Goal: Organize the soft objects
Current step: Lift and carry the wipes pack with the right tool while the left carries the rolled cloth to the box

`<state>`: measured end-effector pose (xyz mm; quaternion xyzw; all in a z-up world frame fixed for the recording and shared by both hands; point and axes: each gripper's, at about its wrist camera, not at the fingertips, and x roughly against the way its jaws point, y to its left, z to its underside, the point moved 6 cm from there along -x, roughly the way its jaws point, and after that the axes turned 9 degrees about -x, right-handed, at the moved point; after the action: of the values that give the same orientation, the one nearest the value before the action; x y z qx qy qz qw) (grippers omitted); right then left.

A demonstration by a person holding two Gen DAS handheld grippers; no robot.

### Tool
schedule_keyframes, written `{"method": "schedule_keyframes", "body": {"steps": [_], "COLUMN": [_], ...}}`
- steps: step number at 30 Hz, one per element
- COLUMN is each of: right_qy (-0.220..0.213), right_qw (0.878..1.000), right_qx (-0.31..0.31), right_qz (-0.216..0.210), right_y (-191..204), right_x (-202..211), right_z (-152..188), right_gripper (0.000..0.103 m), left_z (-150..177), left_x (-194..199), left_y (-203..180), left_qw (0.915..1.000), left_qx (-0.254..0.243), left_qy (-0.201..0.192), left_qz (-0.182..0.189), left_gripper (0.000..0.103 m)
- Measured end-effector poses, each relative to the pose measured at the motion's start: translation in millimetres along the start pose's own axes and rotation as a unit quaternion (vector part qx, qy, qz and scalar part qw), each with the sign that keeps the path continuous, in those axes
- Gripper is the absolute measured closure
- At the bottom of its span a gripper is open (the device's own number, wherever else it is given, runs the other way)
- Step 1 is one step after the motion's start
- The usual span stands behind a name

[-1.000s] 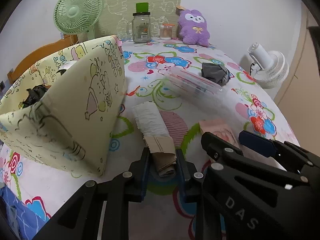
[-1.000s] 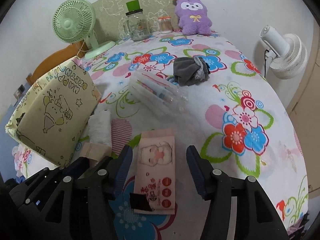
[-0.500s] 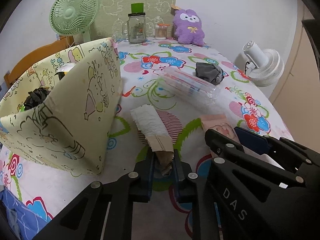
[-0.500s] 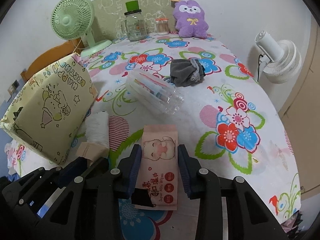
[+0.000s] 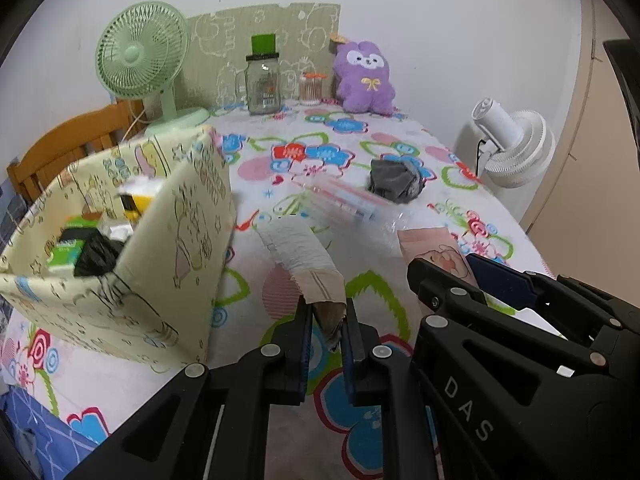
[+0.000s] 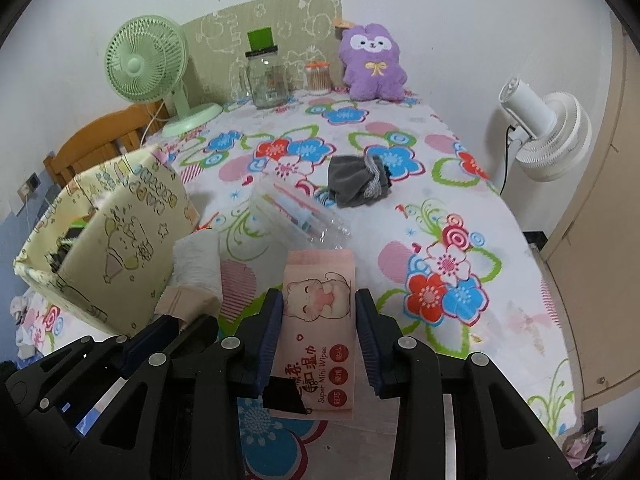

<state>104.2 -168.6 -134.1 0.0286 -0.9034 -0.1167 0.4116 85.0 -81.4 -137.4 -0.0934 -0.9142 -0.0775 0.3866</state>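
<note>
Wet-wipes pack [image 6: 320, 316] is gripped by the right tongs [image 6: 319, 336], rolled tissue bundle [image 5: 304, 256] by the left tongs [image 5: 326, 344], both beside the fabric bin [image 5: 132, 248]; carrying them into it seems next.

Even indoor light, fisheye vignette, slight blur

We note a green desk fan [image 6: 146, 66] at the far left of the flowered tablecloth [image 6: 460, 248], with a glass jar [image 6: 267, 80] beside it and a small tub of cotton swabs [image 6: 319, 77] just right of the jar. A patterned board [image 6: 240, 28] leans against the wall behind them. A white fan [image 6: 548, 136] stands off the table's right edge. A wooden chair [image 5: 60, 148] sits at the left.
</note>
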Motion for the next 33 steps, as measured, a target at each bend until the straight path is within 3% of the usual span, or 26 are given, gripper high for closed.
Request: {"method": "schedule_keyframes", "body": {"steps": [33], "right_qy": [-0.097], "right_qw": [0.995], "right_qx": [-0.008], "right_qz": [-0.009], "right_y": [14], "right_x": [90], "right_z": [-61], "right_gripper": [0.063], "left_z": [-67], "left_x": [77], "left_y": [0], "left_qw": [0.9955], "left_qx": [-0.036], "left_qy": [-0.088], "left_qz": [0.009], "left_gripper": [0.092]}}
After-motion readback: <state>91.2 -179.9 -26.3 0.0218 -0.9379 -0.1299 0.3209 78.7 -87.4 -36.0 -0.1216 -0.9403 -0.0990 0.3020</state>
